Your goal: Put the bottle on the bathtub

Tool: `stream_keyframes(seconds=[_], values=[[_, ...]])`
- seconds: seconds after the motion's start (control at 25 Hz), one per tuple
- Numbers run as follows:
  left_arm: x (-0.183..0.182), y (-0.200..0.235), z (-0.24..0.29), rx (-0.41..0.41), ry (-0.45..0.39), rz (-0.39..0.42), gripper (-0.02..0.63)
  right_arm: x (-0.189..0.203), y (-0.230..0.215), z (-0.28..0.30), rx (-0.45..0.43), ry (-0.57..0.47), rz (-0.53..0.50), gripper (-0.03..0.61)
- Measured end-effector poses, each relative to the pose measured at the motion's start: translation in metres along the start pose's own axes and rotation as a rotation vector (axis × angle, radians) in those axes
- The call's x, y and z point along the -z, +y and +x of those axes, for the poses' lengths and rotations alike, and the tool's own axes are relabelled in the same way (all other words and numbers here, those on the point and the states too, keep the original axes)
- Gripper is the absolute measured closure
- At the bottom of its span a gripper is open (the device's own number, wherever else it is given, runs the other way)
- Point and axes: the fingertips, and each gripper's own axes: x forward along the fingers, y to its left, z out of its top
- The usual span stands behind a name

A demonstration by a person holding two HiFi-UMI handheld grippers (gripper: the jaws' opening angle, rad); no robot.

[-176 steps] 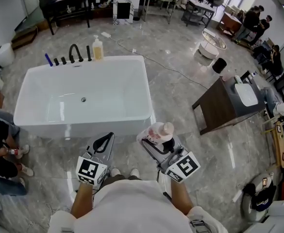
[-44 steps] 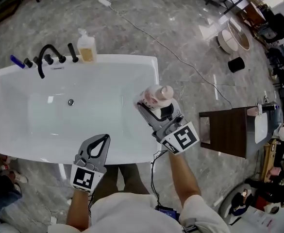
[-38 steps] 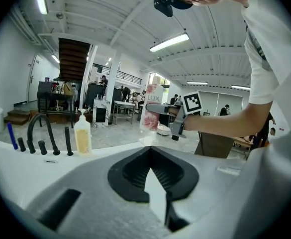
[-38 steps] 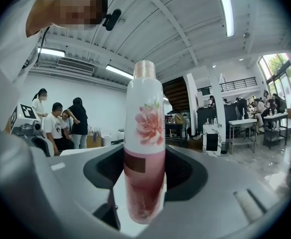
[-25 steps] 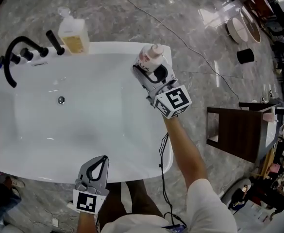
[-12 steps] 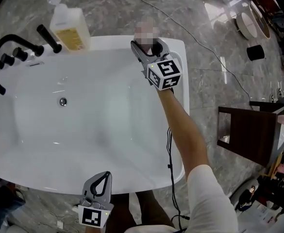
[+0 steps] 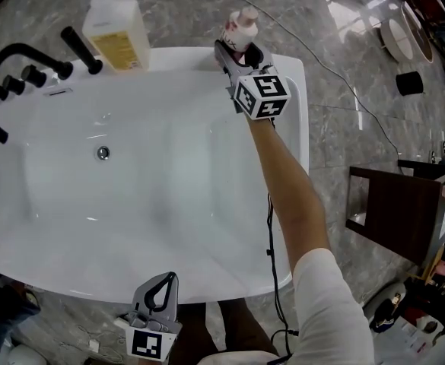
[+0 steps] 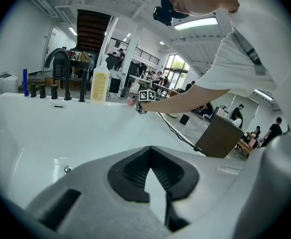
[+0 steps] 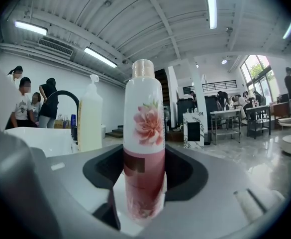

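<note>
A white and pink flowered bottle (image 7: 242,27) stands upright at the far rim of the white bathtub (image 7: 294,128), near its right corner. My right gripper (image 7: 237,48) is shut on the bottle (image 9: 144,133) low on its body, and the bottle's base is at the rim's surface; contact with the rim cannot be told. My left gripper (image 7: 161,284) hangs at the near rim, shut with nothing in it (image 8: 150,151). The left gripper view shows the bottle (image 8: 133,91) small across the tub.
A yellow pump soap dispenser (image 7: 116,33) stands on the far rim left of the bottle, with black faucet fittings (image 7: 1,74) beyond it. A drain (image 7: 103,153) sits in the tub floor. A dark wooden cabinet (image 7: 393,204) stands right of the tub.
My right arm has stretched across the tub and carried the bottle from mid-air to the far rim. The left gripper stayed at the near rim.
</note>
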Motion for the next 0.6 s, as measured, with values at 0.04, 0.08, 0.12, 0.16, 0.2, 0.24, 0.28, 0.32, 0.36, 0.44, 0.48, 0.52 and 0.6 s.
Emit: stream_keyframes(seconds=[0.04, 0.08, 0.12, 0.16, 0.2, 0.24, 0.28, 0.32, 0.36, 0.44, 0.48, 0.52, 0.6], values=[[-0.001, -0.002, 0.001, 0.003, -0.001, 0.001, 0.607, 0.0, 0.0, 0.0, -0.005, -0.001, 0.001, 0.331], [-0.002, -0.004, 0.002, 0.007, -0.002, 0.004, 0.607, 0.001, 0.0, 0.001, -0.01, 0.0, 0.003, 0.329], [-0.003, -0.005, 0.004, 0.009, -0.004, 0.008, 0.607, 0.002, 0.0, 0.002, -0.014, 0.0, 0.005, 0.327], [-0.004, -0.007, 0.004, 0.011, -0.007, 0.011, 0.607, 0.002, 0.0, 0.002, -0.016, 0.003, 0.009, 0.325], [-0.005, -0.01, 0.005, 0.012, -0.01, 0.015, 0.607, 0.003, 0.0, 0.002, -0.017, 0.007, 0.013, 0.324], [-0.006, -0.012, 0.004, 0.014, -0.009, 0.019, 0.607, 0.004, 0.0, 0.001, -0.016, 0.012, 0.019, 0.311], [-0.006, -0.014, 0.004, 0.015, -0.006, 0.023, 0.607, 0.003, -0.001, -0.001, -0.014, 0.015, 0.026, 0.296], [-0.006, -0.016, 0.004, 0.015, -0.003, 0.026, 0.607, 0.002, -0.002, -0.003, -0.012, 0.015, 0.032, 0.291], [-0.007, -0.017, 0.003, 0.015, -0.001, 0.028, 0.607, 0.0, -0.003, -0.007, -0.01, 0.014, 0.037, 0.29], [-0.01, -0.021, 0.001, 0.014, -0.004, 0.032, 0.607, -0.004, -0.005, -0.016, -0.007, 0.015, 0.049, 0.277], [-0.013, -0.023, 0.0, 0.015, -0.008, 0.035, 0.607, -0.006, -0.006, -0.021, -0.007, 0.017, 0.053, 0.272], [-0.017, -0.025, -0.001, 0.016, -0.013, 0.038, 0.607, -0.009, -0.006, -0.027, -0.008, 0.019, 0.055, 0.272], [-0.027, -0.031, -0.004, 0.021, -0.026, 0.047, 0.607, -0.018, -0.003, -0.042, -0.013, 0.021, 0.057, 0.272]])
